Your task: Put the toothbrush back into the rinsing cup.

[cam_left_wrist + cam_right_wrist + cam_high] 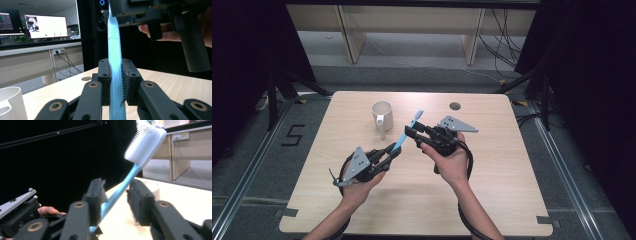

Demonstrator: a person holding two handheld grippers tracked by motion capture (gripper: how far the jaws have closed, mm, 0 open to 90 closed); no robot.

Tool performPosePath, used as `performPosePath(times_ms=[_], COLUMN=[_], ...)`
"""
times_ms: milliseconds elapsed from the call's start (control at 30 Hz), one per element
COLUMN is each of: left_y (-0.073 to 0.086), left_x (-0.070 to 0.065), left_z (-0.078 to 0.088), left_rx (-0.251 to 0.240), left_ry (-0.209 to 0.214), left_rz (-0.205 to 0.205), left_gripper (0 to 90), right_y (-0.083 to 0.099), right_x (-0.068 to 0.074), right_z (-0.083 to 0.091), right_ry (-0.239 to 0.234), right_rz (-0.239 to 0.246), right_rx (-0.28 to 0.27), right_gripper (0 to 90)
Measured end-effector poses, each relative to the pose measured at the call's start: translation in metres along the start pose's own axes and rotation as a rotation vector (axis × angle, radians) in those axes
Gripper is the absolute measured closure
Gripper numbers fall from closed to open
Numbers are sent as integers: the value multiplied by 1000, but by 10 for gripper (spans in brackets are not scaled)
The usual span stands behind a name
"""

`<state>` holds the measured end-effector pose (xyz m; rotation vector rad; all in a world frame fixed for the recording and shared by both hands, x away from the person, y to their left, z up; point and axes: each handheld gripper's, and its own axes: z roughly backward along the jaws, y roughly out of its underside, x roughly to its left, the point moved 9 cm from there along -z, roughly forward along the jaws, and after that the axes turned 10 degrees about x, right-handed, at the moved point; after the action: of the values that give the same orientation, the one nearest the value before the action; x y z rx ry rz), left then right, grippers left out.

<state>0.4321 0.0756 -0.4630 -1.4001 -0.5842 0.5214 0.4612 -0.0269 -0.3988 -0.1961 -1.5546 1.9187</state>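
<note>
Bare forearms, black claws (388, 154) (417, 132), brass pivot rivets, grey triangular plates, black cables

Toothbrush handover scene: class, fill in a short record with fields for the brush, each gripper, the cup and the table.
toothbrush: blue, white bristle head, held in the air above the table
left gripper: jaws shut on the handle
right gripper: jaws open, one either side of the neck, not yet clamped
cup: white, upright behind the grippers, apart from both
table: light wood, round hole near the far edge
</note>
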Motion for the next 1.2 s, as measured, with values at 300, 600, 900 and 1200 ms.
performPosePath(times_ms=[300,600,900,1200], left_y=[3,7,6,-4], left_x=[-2,-2,0,-1], left_z=[-3,-8,-7,-1], left_rx=[11,46,119,160], left_ry=[9,22,3,17], left_rz=[7,0,26,20], left_gripper=[778,773,369,404], right_y=[-1,-2,-4,-1], right_x=[1,6,3,-3], right_z=[-1,-1,2,4], right_ry=[-56,-91,-19,59], right_rz=[-33,-51,25,107], right_rx=[-13,-10,-2,26], right_gripper=[799,850,865,865])
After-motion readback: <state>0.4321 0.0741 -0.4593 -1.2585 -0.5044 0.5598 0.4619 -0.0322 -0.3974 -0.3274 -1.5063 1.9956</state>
